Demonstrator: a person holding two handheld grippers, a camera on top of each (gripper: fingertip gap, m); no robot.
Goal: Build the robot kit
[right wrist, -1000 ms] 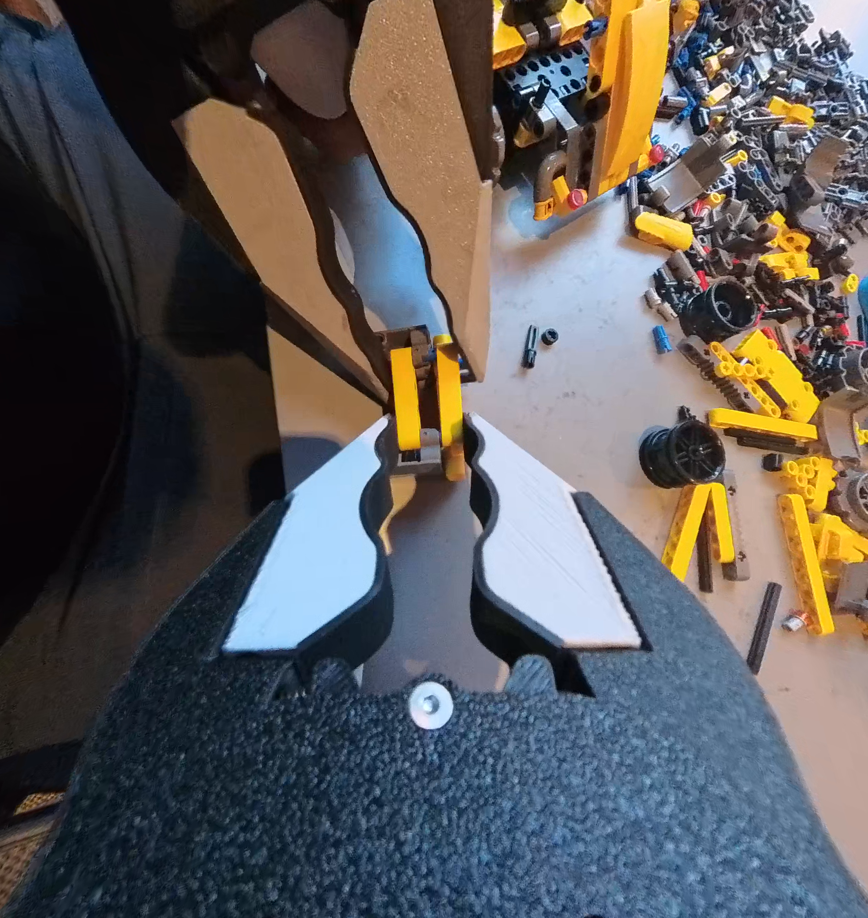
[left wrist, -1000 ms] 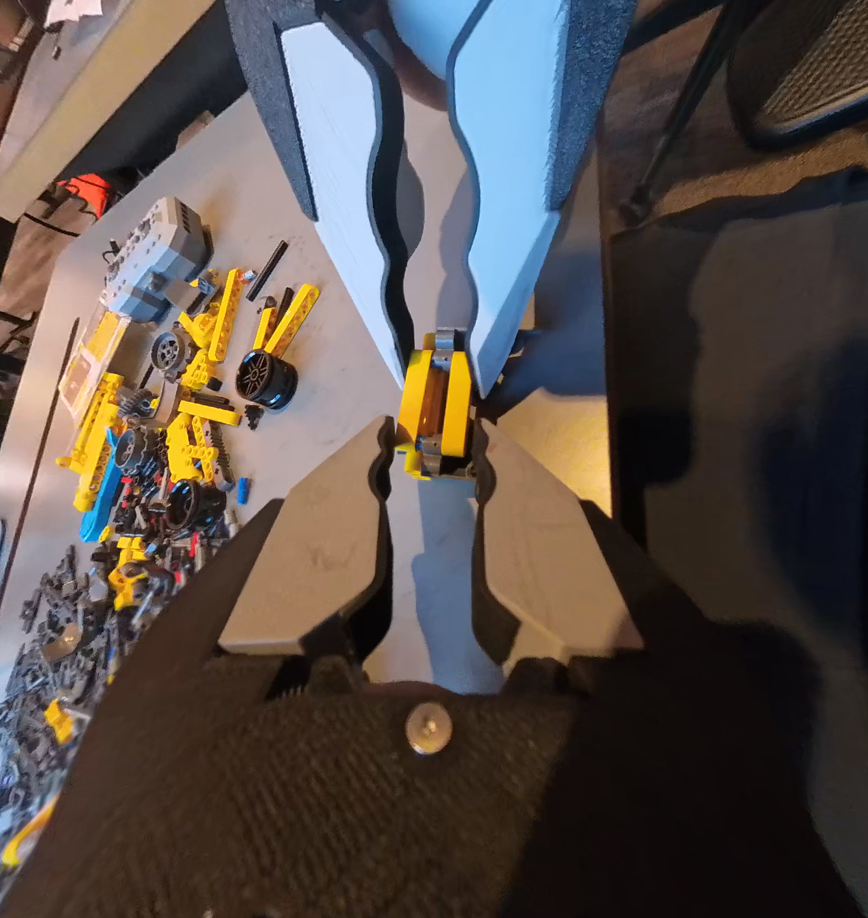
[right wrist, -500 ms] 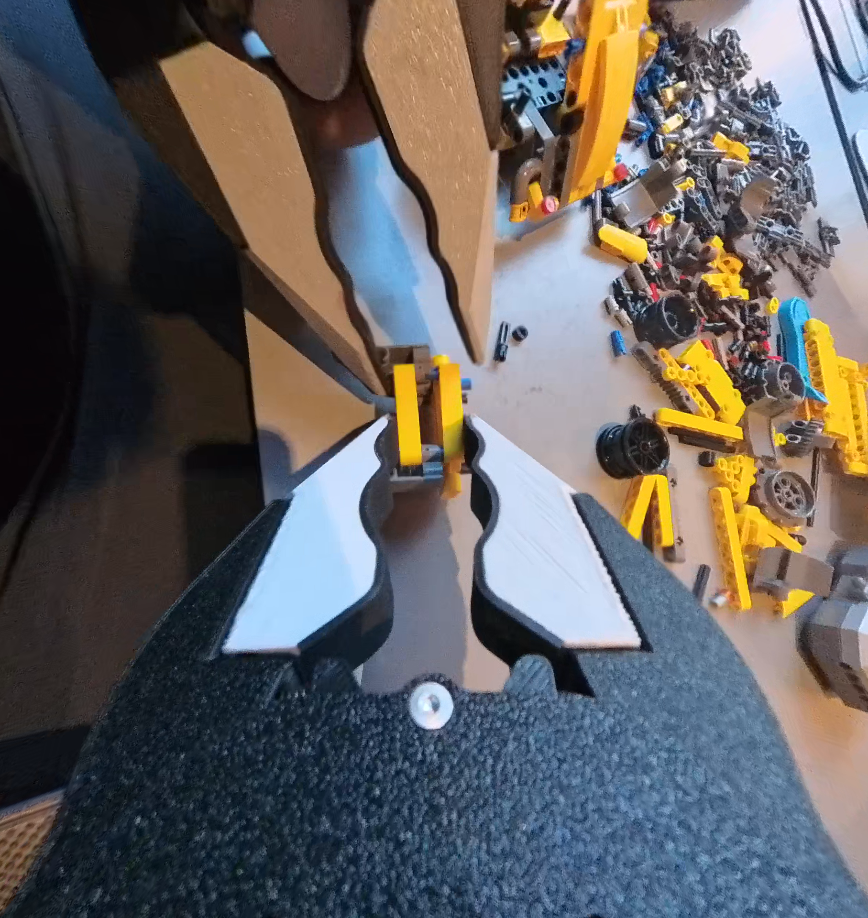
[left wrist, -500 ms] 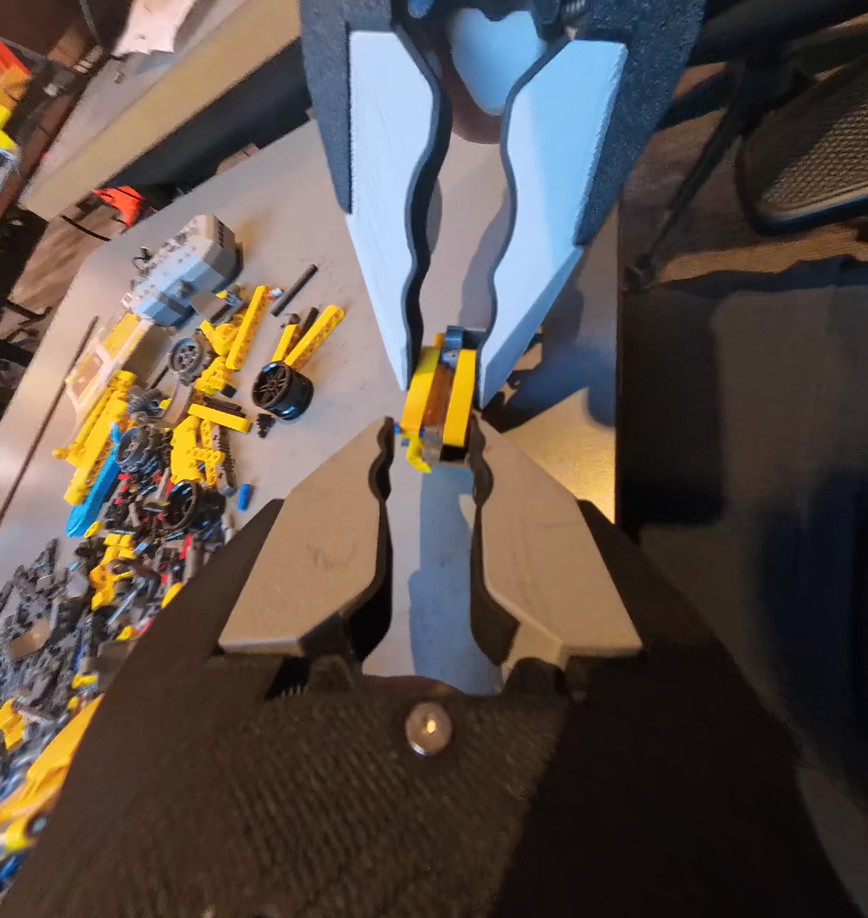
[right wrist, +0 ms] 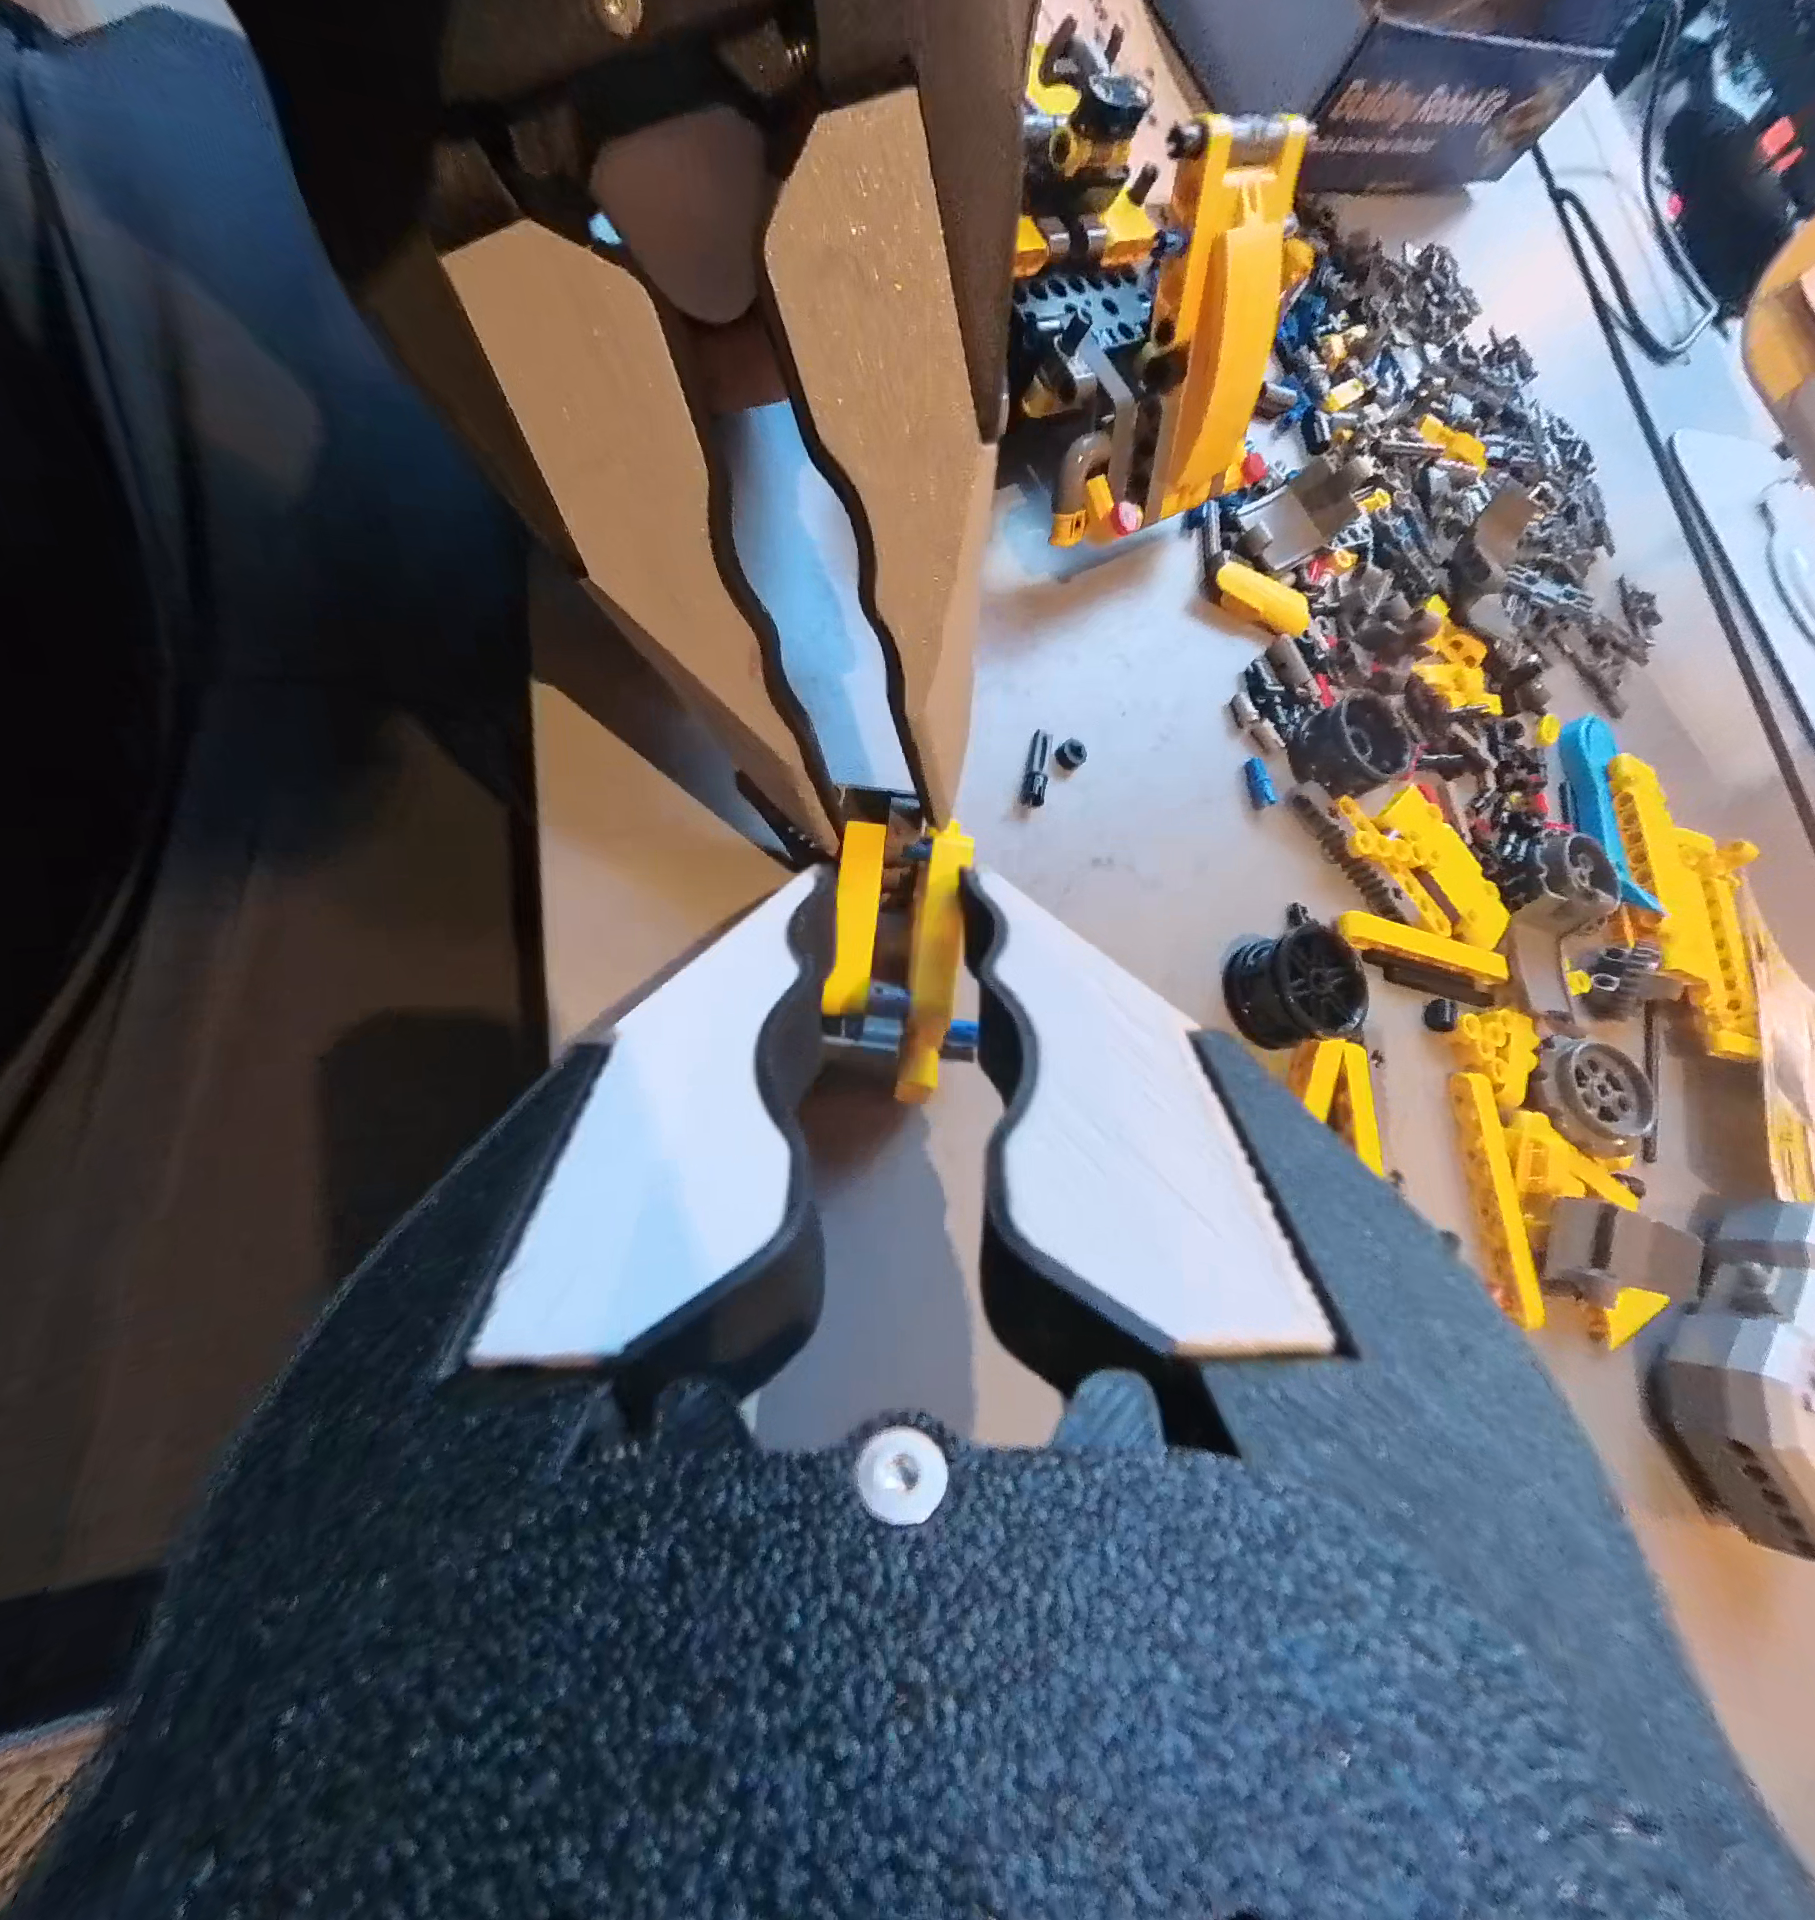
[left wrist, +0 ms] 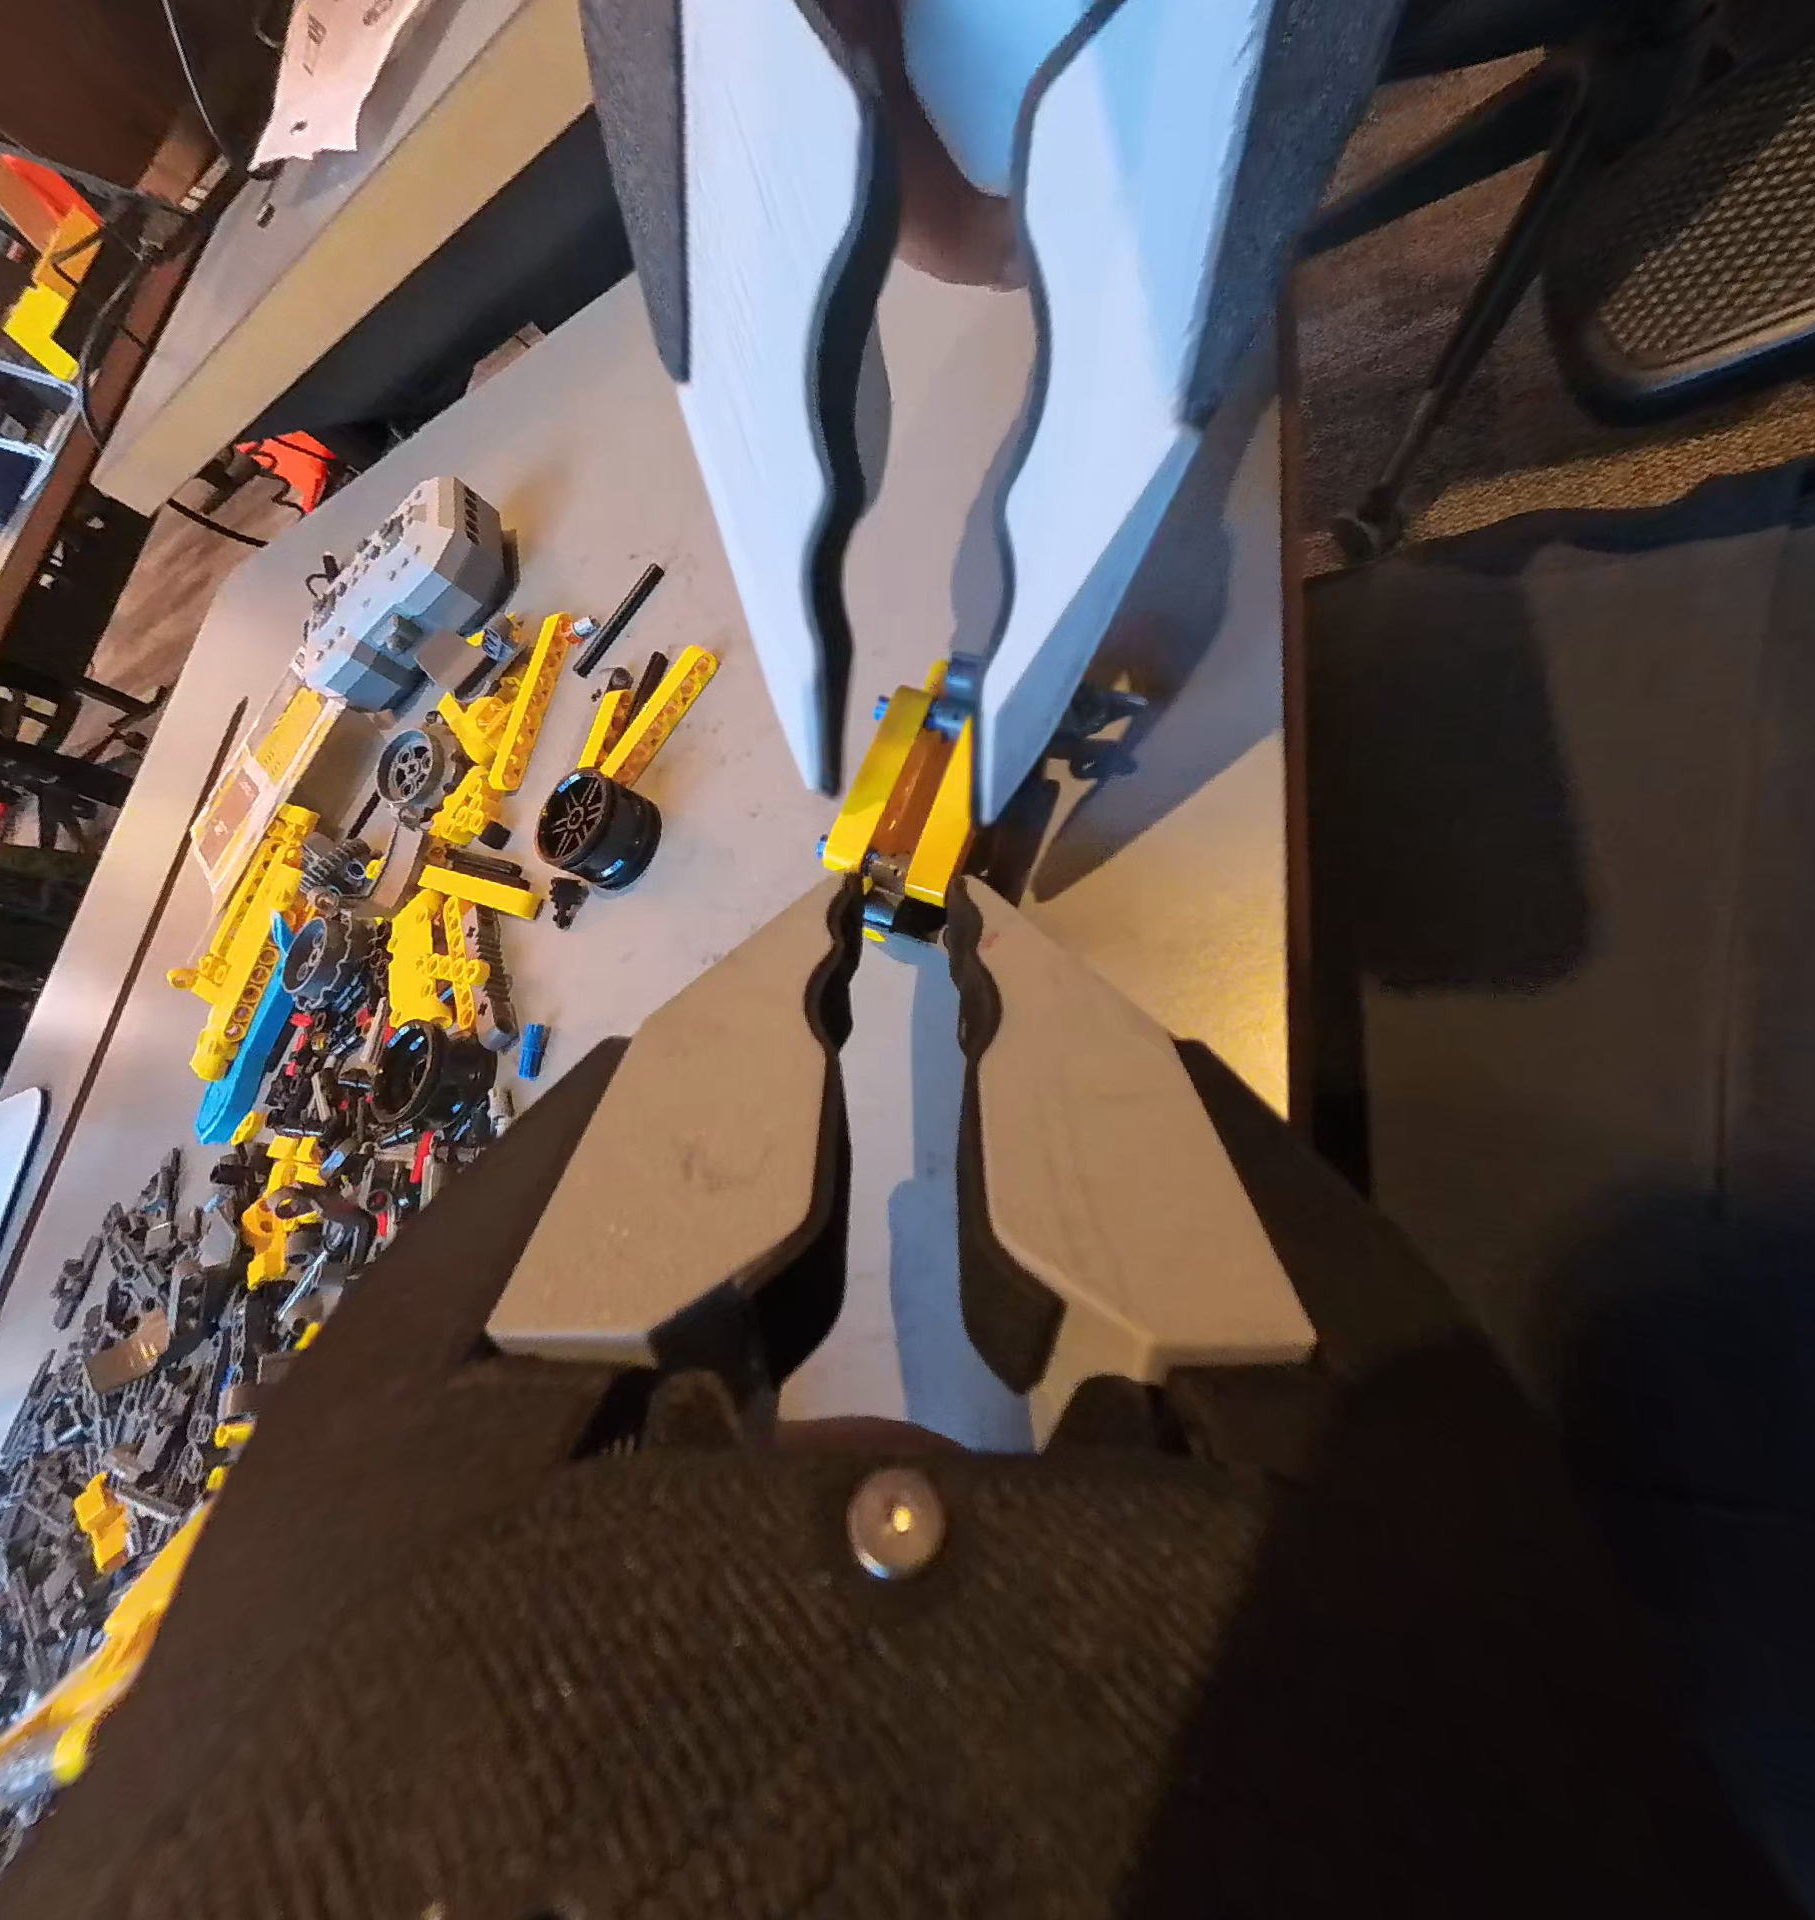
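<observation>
A small yellow and dark grey brick assembly (left wrist: 867, 800) hangs between both grippers, above the near edge of the grey table (left wrist: 1194, 935). My left gripper (left wrist: 900, 909) is shut on its dark lower end. My right gripper (left wrist: 903, 795), with white fingers, comes from above and pinches its yellow sides. In the right wrist view the assembly (right wrist: 851, 935) sits deep between my right gripper's (right wrist: 895, 883) fingers, and my left gripper (right wrist: 887, 826), with tan fingers, holds the far dark end.
A pile of loose yellow, black and grey pieces (left wrist: 363, 987) covers the table beside the grippers, with a black wheel (left wrist: 596, 831) and a grey motor block (left wrist: 404, 623). A partly built yellow model (right wrist: 1194, 343) stands farther back. A mesh chair (left wrist: 1713, 208) is past the table edge. Both grippers' tips are close together, under 4 cm apart. The right tips stand about 10 cm off the black wheel (left wrist: 596, 831). It turns up in the right wrist view (right wrist: 1280, 966) as well.
My left gripper's jaws stood wider half a second ago and have closed onto the assembly's dark end. The assembly now sits deeper between my right gripper's fingers.
</observation>
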